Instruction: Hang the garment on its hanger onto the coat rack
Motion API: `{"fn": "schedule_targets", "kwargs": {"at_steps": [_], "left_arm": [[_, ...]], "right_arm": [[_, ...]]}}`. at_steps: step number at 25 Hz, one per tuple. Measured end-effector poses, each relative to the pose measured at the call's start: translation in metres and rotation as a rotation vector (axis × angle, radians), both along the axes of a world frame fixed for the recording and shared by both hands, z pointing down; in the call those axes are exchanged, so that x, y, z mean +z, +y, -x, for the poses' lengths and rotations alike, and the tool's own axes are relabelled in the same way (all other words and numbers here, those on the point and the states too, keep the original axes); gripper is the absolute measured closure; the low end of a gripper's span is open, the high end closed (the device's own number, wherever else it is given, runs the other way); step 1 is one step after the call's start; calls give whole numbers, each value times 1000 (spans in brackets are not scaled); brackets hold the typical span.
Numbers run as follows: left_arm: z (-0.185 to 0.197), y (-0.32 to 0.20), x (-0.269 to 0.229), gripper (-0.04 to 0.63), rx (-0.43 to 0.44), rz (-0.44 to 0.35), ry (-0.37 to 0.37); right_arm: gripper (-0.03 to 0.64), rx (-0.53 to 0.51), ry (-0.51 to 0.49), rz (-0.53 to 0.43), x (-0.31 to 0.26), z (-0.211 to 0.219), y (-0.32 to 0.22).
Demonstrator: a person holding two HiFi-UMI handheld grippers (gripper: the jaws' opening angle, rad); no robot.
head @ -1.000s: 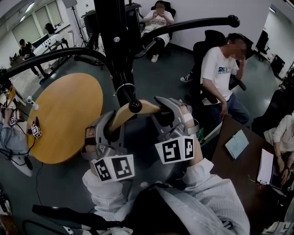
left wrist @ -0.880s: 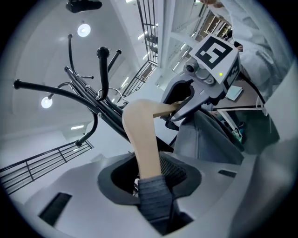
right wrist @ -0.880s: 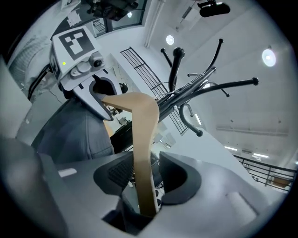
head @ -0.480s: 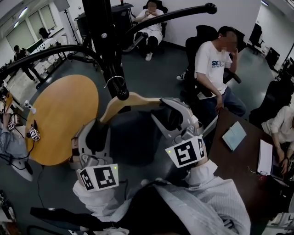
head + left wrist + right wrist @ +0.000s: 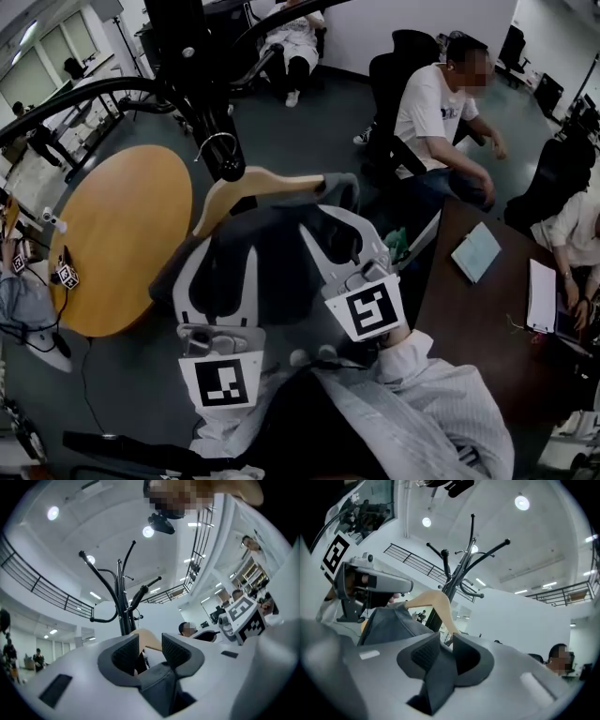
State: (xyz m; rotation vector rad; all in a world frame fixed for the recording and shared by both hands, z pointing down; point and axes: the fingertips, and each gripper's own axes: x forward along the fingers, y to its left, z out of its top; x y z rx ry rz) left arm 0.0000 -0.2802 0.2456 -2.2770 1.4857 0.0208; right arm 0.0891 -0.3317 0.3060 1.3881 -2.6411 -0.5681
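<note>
**Step in hand: seat the hook and release the load.**

The black metal coat rack [image 5: 183,42] stands at the upper left of the head view. The pale wooden hanger [image 5: 267,185] lies just below it, at centre frame. Its wire hook [image 5: 217,146] appears to loop a rack peg just behind the black ball tip [image 5: 231,171]. The dark grey garment [image 5: 281,262] drapes from the hanger, down between the two grippers.

The left gripper [image 5: 225,251] has just been opening and its jaws stand spread. In the left gripper view, the hanger's tan end and a fold of garment show in the gap, and the pads do not press on them. The right gripper [image 5: 339,220] has just been closing. In the right gripper view its jaws stand close together and appear to pinch the hanger's end at the right of the head view.

Procedure, as judged from this state:
1. Confirm that the hook rests fully over the peg before letting go, since the ball tip looks like the only stop.
2. Lower the held end until the hanger balances level, then open the right jaws.
3. Draw both grippers straight back, clear of the cloth, so that no fold snags and drags the hook off.
</note>
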Motion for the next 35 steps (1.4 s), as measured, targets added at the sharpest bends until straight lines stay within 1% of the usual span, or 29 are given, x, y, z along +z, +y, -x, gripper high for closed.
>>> {"fn": "schedule_targets", "kwargs": {"at_steps": [1, 2, 4, 5, 6, 8, 10, 12, 15, 19, 27, 35], "left_arm": [[-4, -2, 3, 443, 20, 24, 35], [-8, -5, 6, 457, 36, 49, 70], [-12, -12, 10, 533, 49, 85, 143], [-14, -16, 11, 559, 51, 96, 176], [-16, -20, 12, 573, 53, 106, 199], [-22, -26, 17, 591, 64, 126, 216], [-30, -29, 25, 591, 81, 149, 205], [-39, -30, 35, 591, 107, 174, 169], [-46, -32, 44, 591, 119, 197, 137], [-48, -37, 50, 591, 123, 220, 131], [-48, -38, 50, 591, 131, 221, 119], [-45, -37, 55, 591, 133, 218, 83]], "right_arm": [[547, 11, -39, 7, -2, -3, 2], [573, 21, -74, 14, -3, -7, 4], [604, 30, -117, 36, -3, -12, 7], [613, 32, -128, 49, -1, -13, 7], [614, 34, -136, 61, 0, -14, 7], [615, 42, -157, 81, 1, -17, 7], [615, 50, -185, 100, 1, -20, 8], [615, 53, -200, 116, 1, -22, 8], [615, 52, -181, 120, 3, -23, 8], [617, 44, -163, 119, 6, -22, 9], [617, 53, -164, 119, 6, -24, 6], [617, 69, -148, 99, 6, -22, 6]]}}
